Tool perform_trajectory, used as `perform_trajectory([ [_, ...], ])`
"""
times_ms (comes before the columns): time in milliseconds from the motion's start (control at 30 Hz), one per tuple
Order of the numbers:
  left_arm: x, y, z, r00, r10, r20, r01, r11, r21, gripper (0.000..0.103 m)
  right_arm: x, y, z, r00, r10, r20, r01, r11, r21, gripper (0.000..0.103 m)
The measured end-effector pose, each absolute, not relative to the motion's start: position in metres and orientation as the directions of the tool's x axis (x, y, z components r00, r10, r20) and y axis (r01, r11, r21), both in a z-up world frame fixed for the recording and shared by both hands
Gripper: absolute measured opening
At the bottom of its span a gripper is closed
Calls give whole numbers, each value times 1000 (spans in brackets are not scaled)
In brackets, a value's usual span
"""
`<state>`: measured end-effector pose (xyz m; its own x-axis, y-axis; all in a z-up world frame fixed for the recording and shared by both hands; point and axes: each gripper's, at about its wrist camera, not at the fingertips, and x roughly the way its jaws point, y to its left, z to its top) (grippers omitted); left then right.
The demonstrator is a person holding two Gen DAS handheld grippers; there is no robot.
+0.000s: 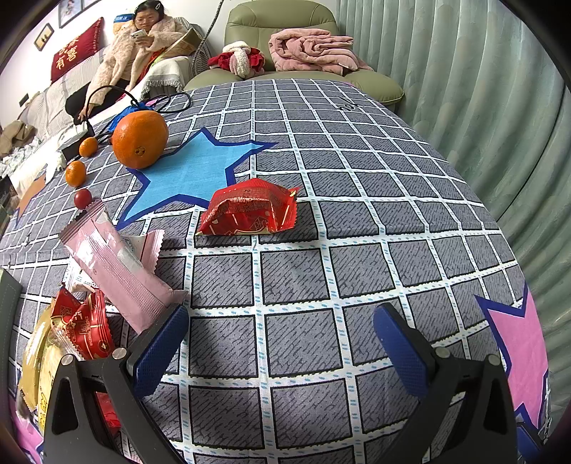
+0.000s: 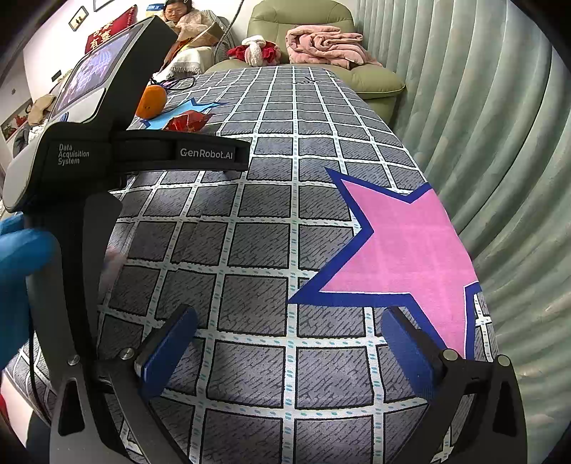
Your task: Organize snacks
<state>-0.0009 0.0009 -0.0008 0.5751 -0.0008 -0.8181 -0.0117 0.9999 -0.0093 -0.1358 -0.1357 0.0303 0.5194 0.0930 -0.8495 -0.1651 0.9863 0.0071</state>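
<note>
A red snack packet (image 1: 249,208) lies alone on the checked tablecloth (image 1: 321,271), ahead of my open left gripper (image 1: 282,342). A pile of snacks sits at the lower left: pink wrappers (image 1: 121,275), small red packets (image 1: 85,324) and a yellow-rimmed pack (image 1: 34,364), touching the left finger. In the right wrist view my right gripper (image 2: 289,346) stands open and empty over bare cloth near a pink star (image 2: 407,242). The left gripper's body (image 2: 107,150) fills that view's left side, held by a blue-gloved hand (image 2: 18,264). The red packet (image 2: 187,122) shows far off.
A large orange (image 1: 140,139), two small oranges (image 1: 75,173) and a cherry tomato (image 1: 82,198) sit at the far left by a black cable (image 1: 107,89). A green armchair (image 1: 285,32) with a pink blanket stands beyond the table. A curtain (image 1: 499,107) hangs on the right. A person (image 1: 142,43) sits on a sofa.
</note>
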Motion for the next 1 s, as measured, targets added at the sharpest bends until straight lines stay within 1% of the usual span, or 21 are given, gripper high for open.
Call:
perform_trajectory([
  [200,0,-1,0,564,-4,-825,-3,1000,-7,103,-137,-135,30,537,91,-839,-157,988,7,103],
  [267,0,-3,3,499,-41,-866,63,998,-11,103,-138,-134,30,538,90,-838,-154,988,8,103],
  [367,-7,1,7,444,-69,-894,83,996,-36,103,-137,-133,29,509,73,-858,-152,988,-6,103],
  [433,-21,12,18,472,-90,-877,92,994,-52,103,-135,-132,29,501,70,-863,-151,988,-8,103],
  [500,-38,27,35,519,-97,-849,117,992,-42,103,-133,-132,28,499,70,-864,-152,988,-8,103],
  [633,-70,76,56,590,-42,-806,98,995,20,103,-128,-131,28,490,66,-869,-151,988,-10,103],
  [700,-76,110,56,587,5,-809,56,997,48,103,-125,-129,29,477,59,-877,-149,989,-15,103],
  [767,-75,138,50,563,28,-826,19,999,47,103,-114,-126,29,445,56,-894,-134,991,-4,103],
  [867,-69,158,42,521,36,-853,1,999,44,103,-106,-117,28,454,110,-884,-124,991,60,103],
  [933,-63,166,32,501,20,-865,5,1000,26,103,-97,-106,34,424,197,-884,-160,977,141,103],
  [1000,-55,169,24,473,-2,-881,12,1000,5,103,-90,-88,41,399,254,-881,-222,959,177,103],
])
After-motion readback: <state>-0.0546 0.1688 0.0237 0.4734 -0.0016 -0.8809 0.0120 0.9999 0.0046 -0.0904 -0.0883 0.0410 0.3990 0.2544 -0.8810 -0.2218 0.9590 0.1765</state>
